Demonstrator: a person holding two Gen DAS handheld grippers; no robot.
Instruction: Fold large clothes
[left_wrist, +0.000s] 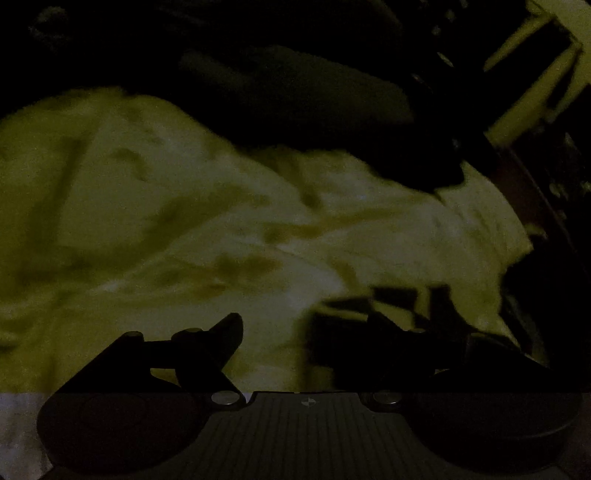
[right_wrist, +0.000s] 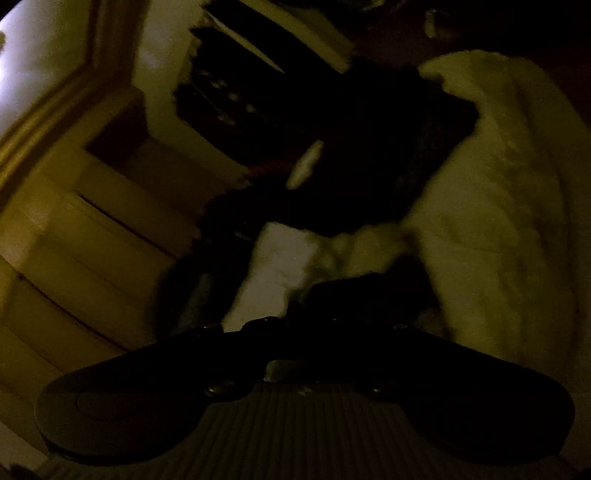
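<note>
Both views are severely underexposed, with a yellow-green cast and heavy noise. Motion blur softens all fabric edges. The left gripper (left_wrist: 306, 325) casts a hard shadow just ahead of it. The brightest patch lies far left of the right gripper (right_wrist: 295, 299). Fisheye bending warps the edges.

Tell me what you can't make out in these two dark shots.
- Dark garment, left wrist view: its shape and edges are lost in shadow over the pale sheet.
- Left gripper: the right finger merges with its shadow, though the fingers stand apart.
- Right gripper, right wrist view: fingertips are black on black, so open or shut is unclear.
- Wooden furniture: blurred and cut by the left edge.
</note>
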